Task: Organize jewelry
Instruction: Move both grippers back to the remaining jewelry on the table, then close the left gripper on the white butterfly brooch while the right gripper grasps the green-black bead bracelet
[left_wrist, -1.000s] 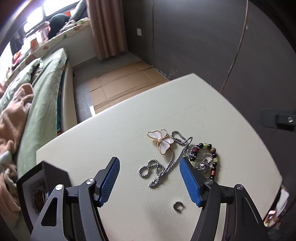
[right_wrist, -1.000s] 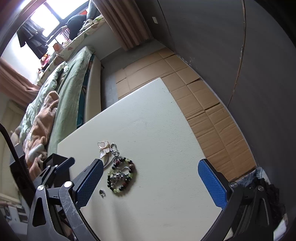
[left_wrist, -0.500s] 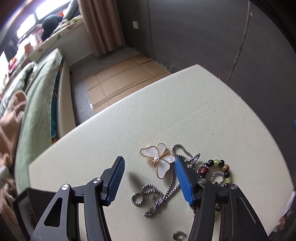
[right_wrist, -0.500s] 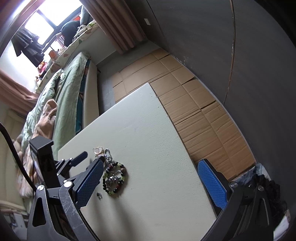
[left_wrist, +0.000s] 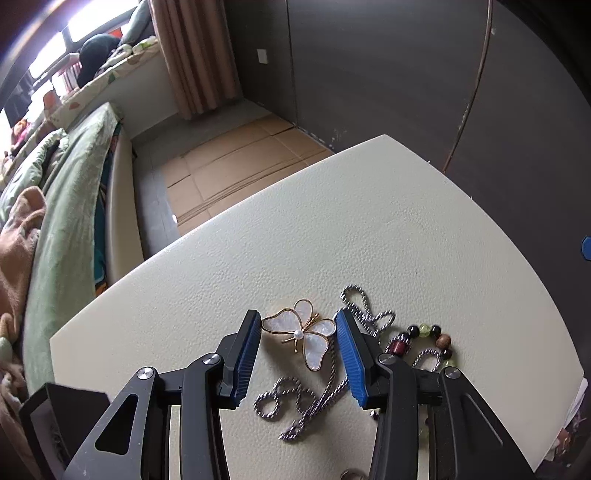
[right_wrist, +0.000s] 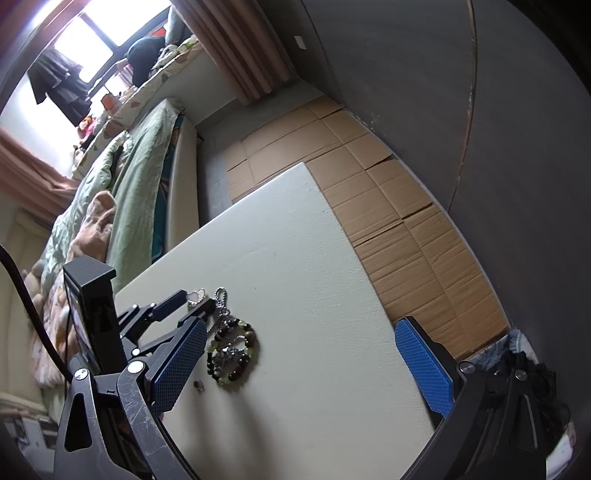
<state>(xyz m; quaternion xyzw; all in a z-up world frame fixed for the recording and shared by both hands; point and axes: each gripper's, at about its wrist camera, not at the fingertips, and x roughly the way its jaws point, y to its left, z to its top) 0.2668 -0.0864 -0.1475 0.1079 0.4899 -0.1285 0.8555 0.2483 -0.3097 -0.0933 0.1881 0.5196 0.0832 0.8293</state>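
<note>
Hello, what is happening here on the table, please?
A person is sorting jewelry with two hand-held claws. The left claw is open and straddles a butterfly brooch that lies flat on the cream table, not yet pinched. A silver chain and a beaded bracelet lie beside it. The right claw is wide open and holds nothing.

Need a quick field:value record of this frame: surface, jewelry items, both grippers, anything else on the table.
surface: cream table
butterfly brooch: flat on table, between left gripper's blue pads, not yet clamped
silver chain: loose, runs under the brooch's right side
beaded bracelet: right of chain, a silver chain piled inside it
ring: small, alone, near bracelet
left gripper: open, low over brooch
right gripper: open wide, empty, held above table
black box: at table's left edge, contents unclear
</note>
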